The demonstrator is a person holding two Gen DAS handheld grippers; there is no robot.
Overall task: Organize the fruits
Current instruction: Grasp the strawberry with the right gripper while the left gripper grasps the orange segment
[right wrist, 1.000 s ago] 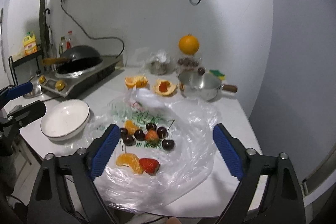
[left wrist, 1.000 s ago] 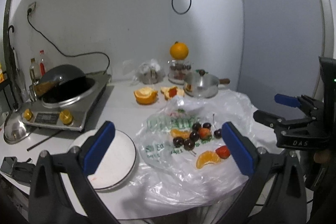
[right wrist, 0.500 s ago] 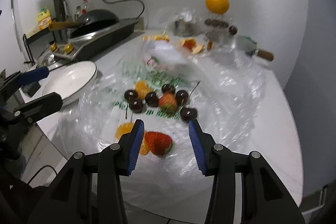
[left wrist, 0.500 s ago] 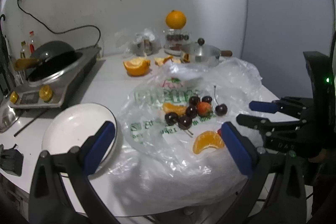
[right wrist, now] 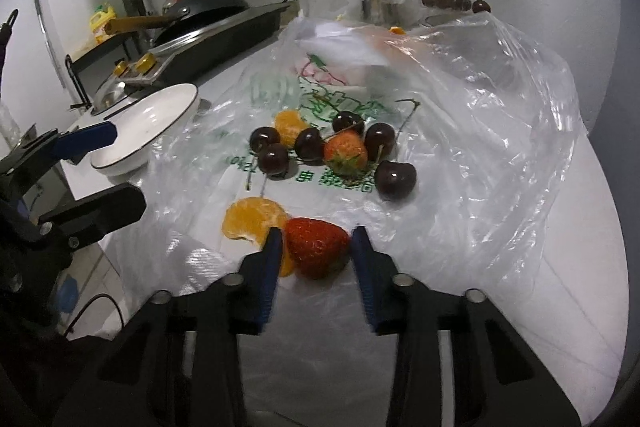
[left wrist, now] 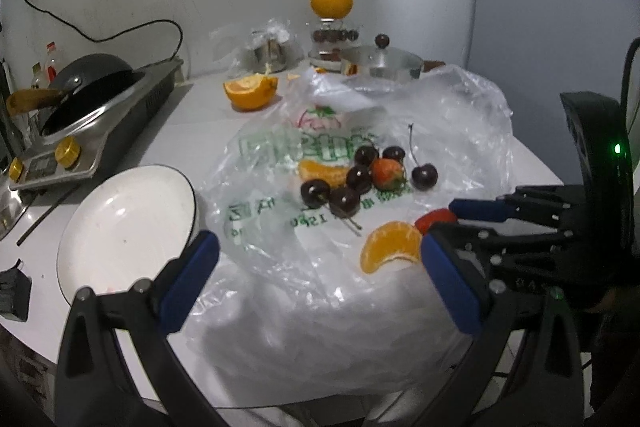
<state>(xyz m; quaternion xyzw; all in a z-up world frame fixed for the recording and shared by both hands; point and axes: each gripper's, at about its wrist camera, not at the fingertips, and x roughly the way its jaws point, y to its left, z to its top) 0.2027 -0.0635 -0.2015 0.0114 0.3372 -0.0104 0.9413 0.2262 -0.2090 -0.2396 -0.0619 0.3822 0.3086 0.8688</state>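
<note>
The right gripper [right wrist: 316, 247] has just been closing its jaws on the near strawberry [right wrist: 317, 246], which sits between the blue pads at 6 o'clock of the fruit pile in the right wrist view. The pads stand narrow and close against the berry's sides; the left pad looks to touch it, while on the right I cannot tell whether a sliver of gap is left, so I judge the grip not quite made. The berry lies on the plastic bag [right wrist: 480, 131] with its long axis running roughly left to right, pointed tip toward 3 o'clock and broad end toward 9 o'clock, where it sits against an orange segment [right wrist: 250, 219]. The pads come in across that axis's ends, probably because the approach is straight from the table edge.

The left gripper [left wrist: 320, 275] hangs with jaws wide and nothing between them, near the white bowl [left wrist: 80, 255] at 9 o'clock, likely waiting to steady it. Cherries [right wrist: 394, 177] and a second strawberry [right wrist: 346, 153] lie at 12 o'clock of the held berry
</note>
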